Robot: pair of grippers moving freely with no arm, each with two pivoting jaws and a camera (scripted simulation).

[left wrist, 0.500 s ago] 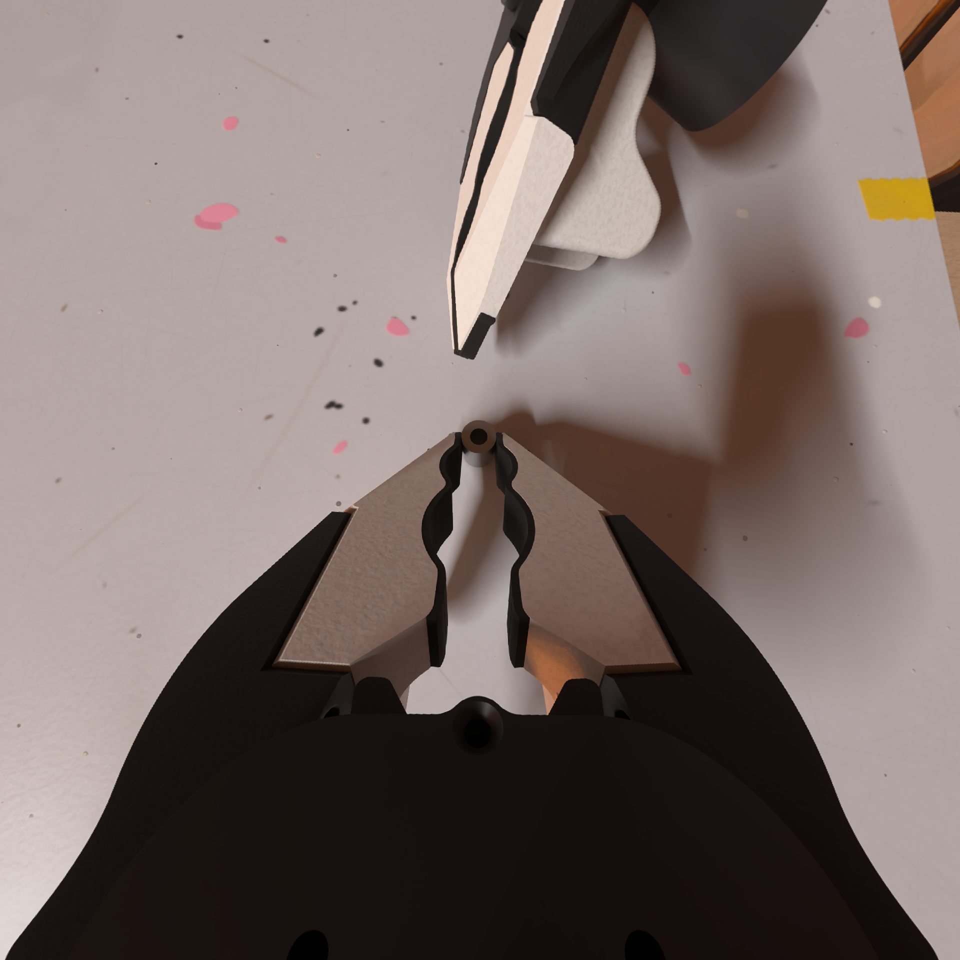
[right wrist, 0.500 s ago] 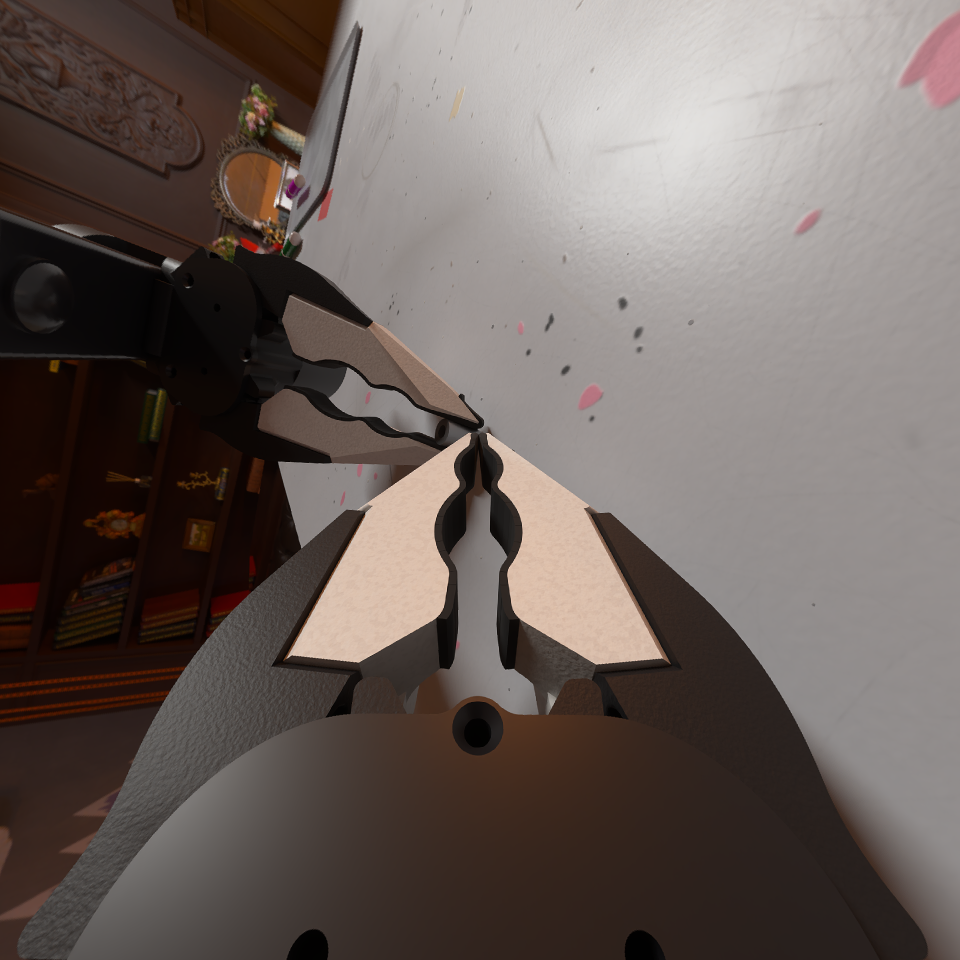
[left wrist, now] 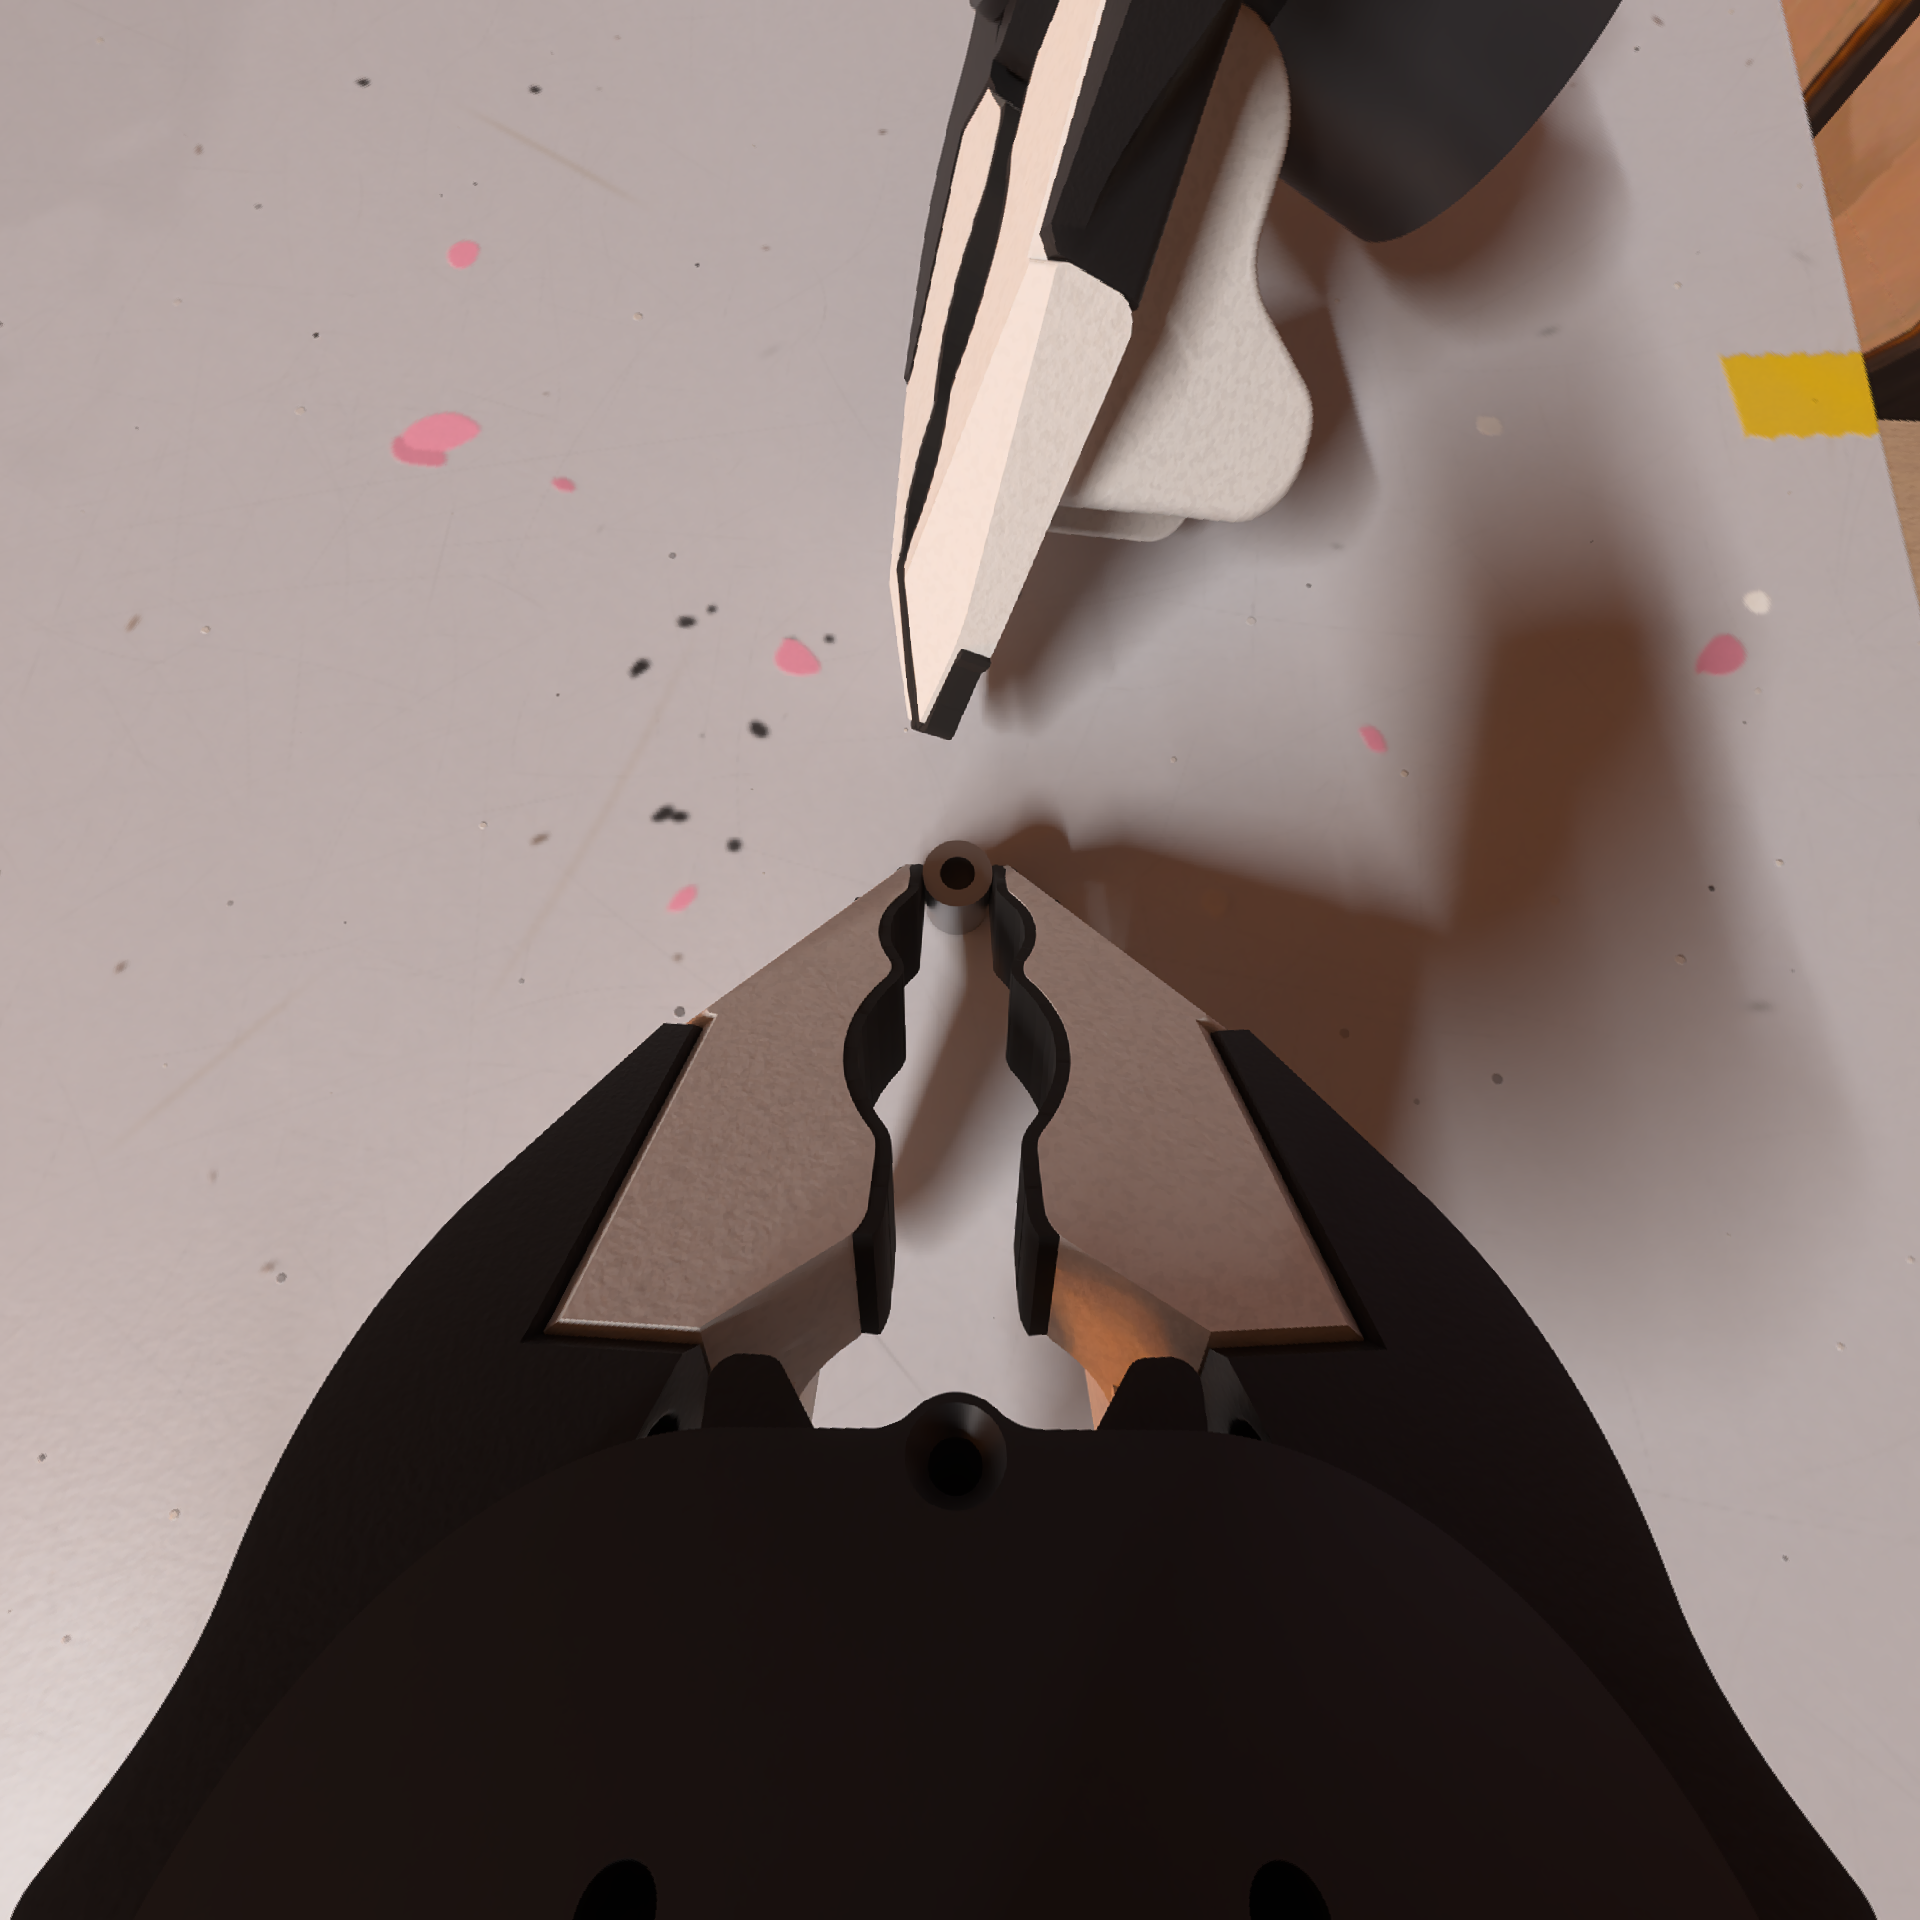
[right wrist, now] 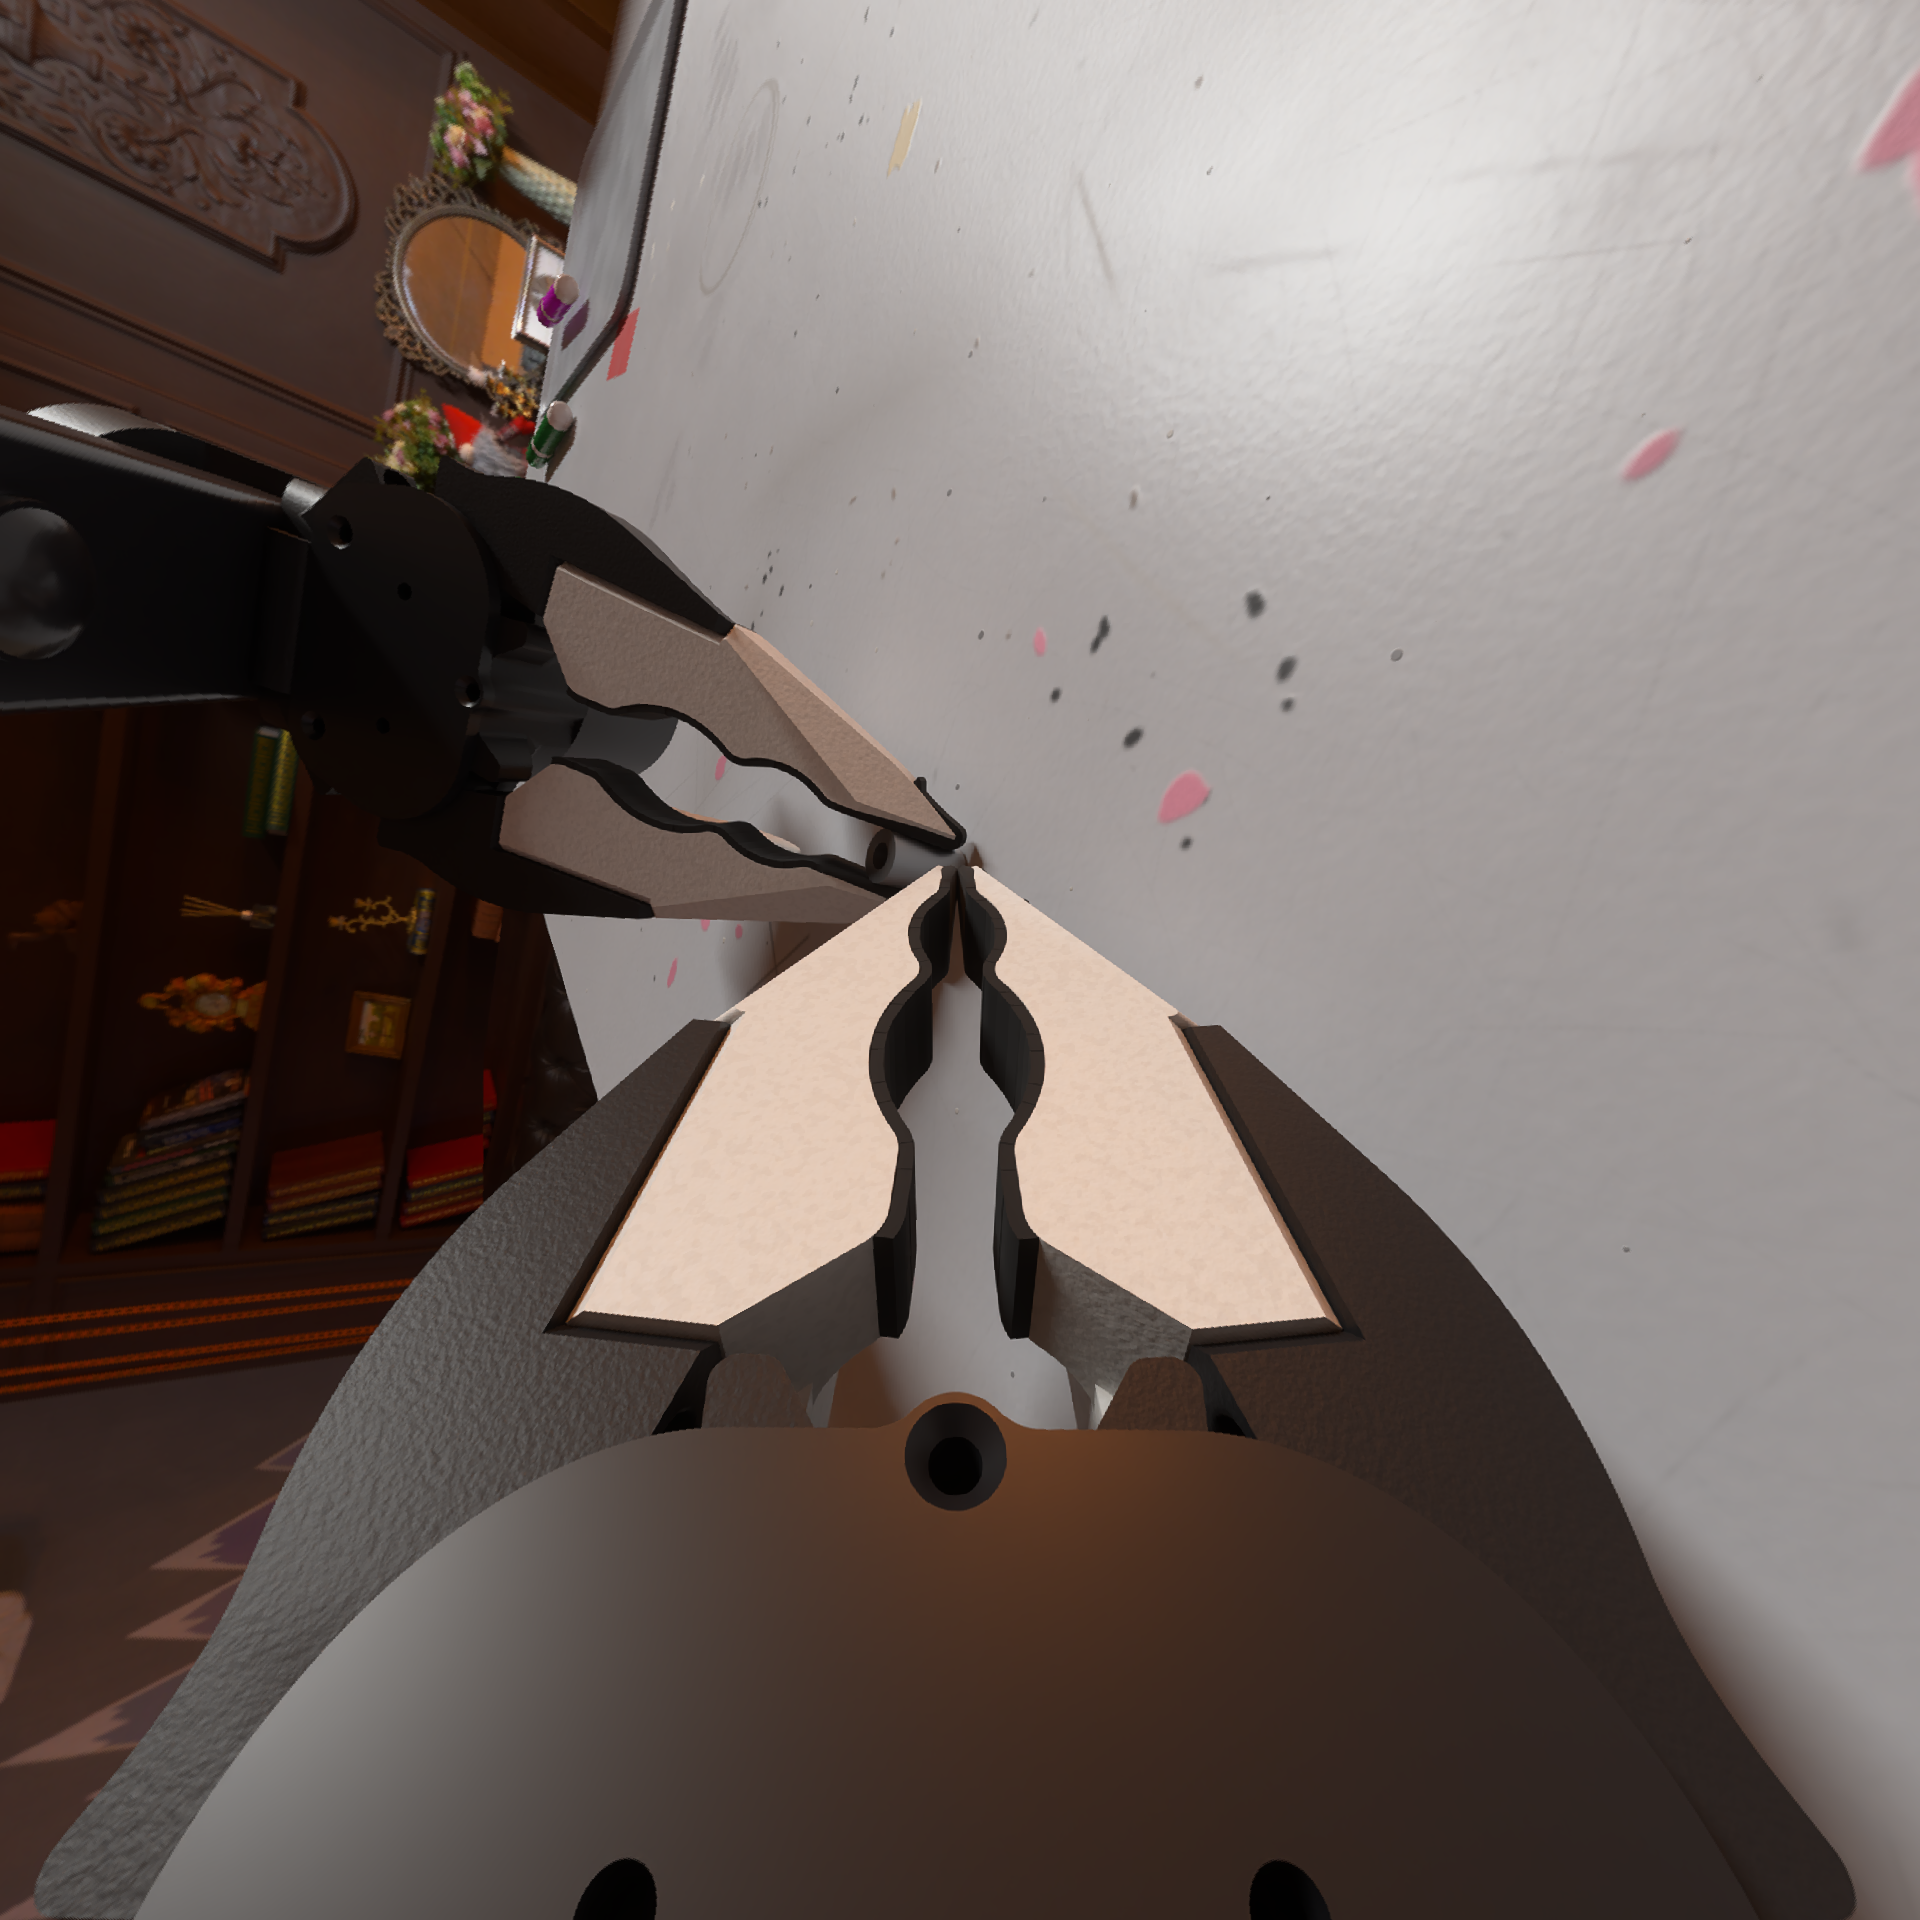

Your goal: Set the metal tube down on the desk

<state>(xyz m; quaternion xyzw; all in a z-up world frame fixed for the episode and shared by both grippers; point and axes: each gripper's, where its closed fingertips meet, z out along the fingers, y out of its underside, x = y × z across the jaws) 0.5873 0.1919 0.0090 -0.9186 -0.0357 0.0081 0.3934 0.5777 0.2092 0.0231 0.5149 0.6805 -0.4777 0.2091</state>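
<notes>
A small grey metal tube (left wrist: 956,875) is seen end-on, pinched between the tips of my left gripper (left wrist: 956,883), which is shut on it. The tube sits low over the pale desk (left wrist: 416,1039); I cannot tell whether it touches. In the right wrist view the tube (right wrist: 883,854) shows between the left gripper's (right wrist: 920,854) brown fingers. My right gripper (right wrist: 956,883) has peach fingers, shut and empty. Its tips sit right beside the left gripper's tips. In the left wrist view the right gripper (left wrist: 935,712) points down at the desk just beyond the tube.
The desk is speckled with pink and black paint spots. A yellow tape piece (left wrist: 1803,393) lies near the desk's right edge. A dark mat (right wrist: 623,187) lies far off on the desk. Dark wooden shelves (right wrist: 208,1039) stand past the desk edge.
Almost nothing. The right wrist view has shifted slightly. The left gripper still holds the tube in the same place.
</notes>
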